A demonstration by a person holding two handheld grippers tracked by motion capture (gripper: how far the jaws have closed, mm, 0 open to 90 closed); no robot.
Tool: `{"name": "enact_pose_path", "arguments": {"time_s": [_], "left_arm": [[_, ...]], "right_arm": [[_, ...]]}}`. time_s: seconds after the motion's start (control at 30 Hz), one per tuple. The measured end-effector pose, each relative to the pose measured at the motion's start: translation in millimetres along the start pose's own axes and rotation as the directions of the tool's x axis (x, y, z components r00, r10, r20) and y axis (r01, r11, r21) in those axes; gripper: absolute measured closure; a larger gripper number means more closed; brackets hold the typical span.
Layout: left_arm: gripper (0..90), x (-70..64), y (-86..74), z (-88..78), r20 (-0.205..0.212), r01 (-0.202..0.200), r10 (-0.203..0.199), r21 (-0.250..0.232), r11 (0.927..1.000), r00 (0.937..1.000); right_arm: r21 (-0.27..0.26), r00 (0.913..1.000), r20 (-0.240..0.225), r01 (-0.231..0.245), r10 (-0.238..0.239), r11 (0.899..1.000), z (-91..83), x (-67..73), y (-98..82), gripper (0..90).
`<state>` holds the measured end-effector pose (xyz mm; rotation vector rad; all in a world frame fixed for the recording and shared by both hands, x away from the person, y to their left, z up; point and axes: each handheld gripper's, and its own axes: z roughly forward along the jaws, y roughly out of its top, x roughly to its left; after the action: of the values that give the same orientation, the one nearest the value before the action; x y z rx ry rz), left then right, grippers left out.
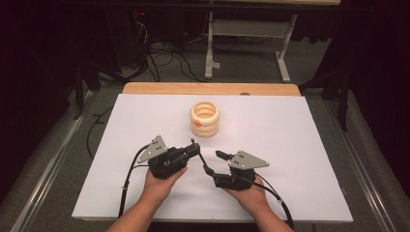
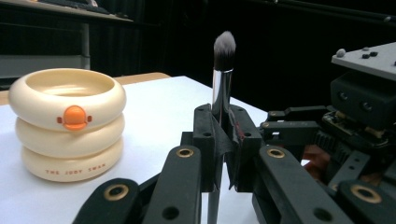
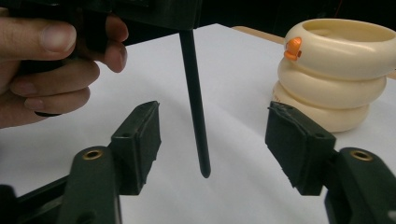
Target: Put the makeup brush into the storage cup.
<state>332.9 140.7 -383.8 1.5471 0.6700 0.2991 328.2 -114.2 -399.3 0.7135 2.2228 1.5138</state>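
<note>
The left tongs (image 1: 194, 145) sit at the left of the high view, clenched on a makeup brush (image 2: 223, 79). In the left gripper view the brush stands upright between the 2 closed jaws, its silver ferrule just above them and its dark bristle tuft at the top. Its black handle (image 3: 195, 102) runs down below the jaws and hangs free, the rounded tip just above the white desk (image 1: 290, 145) without clearly touching it.

To the right, the right tongs (image 1: 215, 164) are released, the 2 jaws spread wide. In the right gripper view the handle drops straight into the gap between those 2 pads, touching neither one. So the brush's long axis is near vertical and crosses the right tongs' closing line, with its lower end already between them. That is the relation a handover would turn on: the right jaws would only need to close on the handle, judging from this layout. The left hand (image 3: 51, 70) is the nearer one, since it already carries the brush.

Farther back on the desk, well apart from both tongs, stands a cream holder (image 1: 205, 119) shaped like 3 stacked rings with a small orange beak, its top open and apparently empty.
</note>
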Motion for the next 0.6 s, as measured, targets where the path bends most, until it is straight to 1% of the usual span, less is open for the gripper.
{"name": "enact_pose_path", "arguments": {"time_s": [0.07,0.13,0.27,0.43,0.6], "left_arm": [[83.3,0.4,0.7,-1.1,-0.007,-0.006,0.006,0.002,1.0000,1.0000],[83.3,0.9,1.3,-1.8,-0.014,-0.012,0.012,-0.001,0.9999,0.9998],[83.3,1.4,2.1,-2.7,-0.026,-0.018,0.018,0.002,0.9998,0.9995],[83.2,1.7,3.0,-3.6,-0.042,-0.032,0.032,0.008,0.9995,0.9986],[83.2,2.0,4.1,-4.8,-0.059,-0.049,0.050,0.011,0.9987,0.9970]], "right_arm": [[-0.003,1.0000,0.005,-0.009,0.009,1.000,-1.3,-0.3,0.5,32.8],[-0.008,1.0000,0.010,-0.002,0.002,1.000,-2.3,-1.6,0.9,30.4],[-0.018,0.9999,0.011,-0.012,0.013,1.000,-3.5,-3.3,1.5,26.0],[-0.017,0.9998,0.012,-0.014,0.014,1.000,-5.1,-5.2,2.0,21.3],[-0.014,0.9996,0.013,-0.026,0.026,1.000,-6.6,-6.9,2.4,16.5]]}}
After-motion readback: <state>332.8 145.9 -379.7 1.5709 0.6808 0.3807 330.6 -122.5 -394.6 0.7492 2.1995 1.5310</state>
